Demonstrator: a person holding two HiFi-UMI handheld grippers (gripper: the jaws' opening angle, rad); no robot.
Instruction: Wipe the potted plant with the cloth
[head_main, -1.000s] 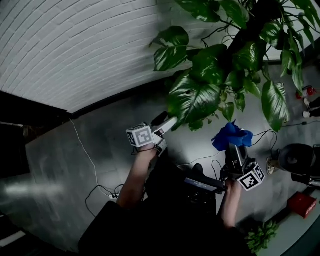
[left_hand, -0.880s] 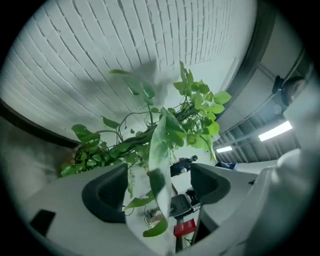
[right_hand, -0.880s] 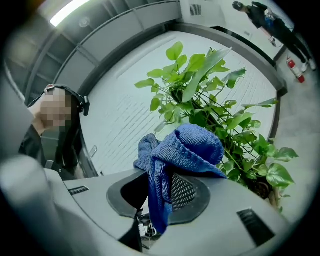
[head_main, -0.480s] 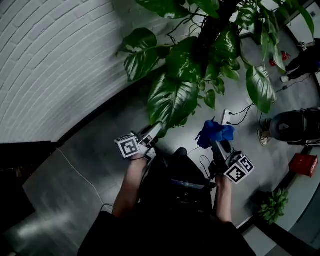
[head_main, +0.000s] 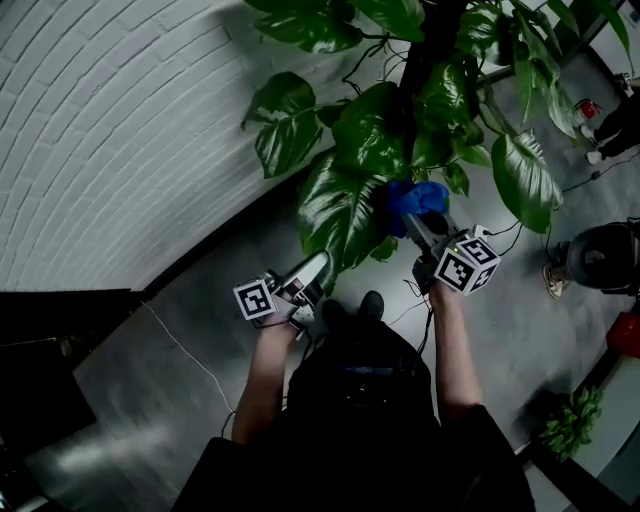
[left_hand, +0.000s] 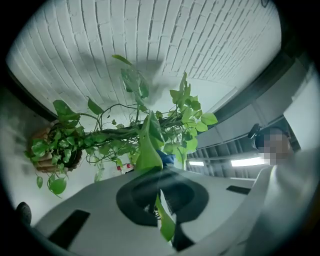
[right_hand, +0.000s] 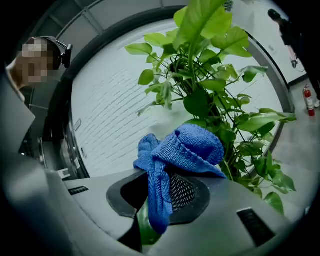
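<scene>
Blue is the first thing you see: a blue knitted cloth (right_hand: 186, 148) is bunched up in the right gripper (right_hand: 159, 202), whose jaws are clamped firmly on it. A strip of the cloth hangs down between them, and a sliver of green sits just under that strip. From the head view, the right gripper (head_main: 413, 220) has the cloth (head_main: 418, 196) pressed against the foliage, right beside the dark central stem.

Over on the left, the left gripper (left_hand: 161, 200) has its jaws closed tight, pinching a large glossy green leaf (left_hand: 149, 149) by its lower end. The leaf blade runs up and away from the jaws. From above, the left gripper (head_main: 320, 264) sits at the near tip of that leaf (head_main: 340, 208), and the cloth touches the leaf's far right edge.

Further out, the leafy green potted plant (head_main: 425, 85) spreads above both tools. The white painted brick wall (head_main: 120, 120) curves away on the left, and the grey concrete floor (head_main: 190, 300) lies below.
</scene>
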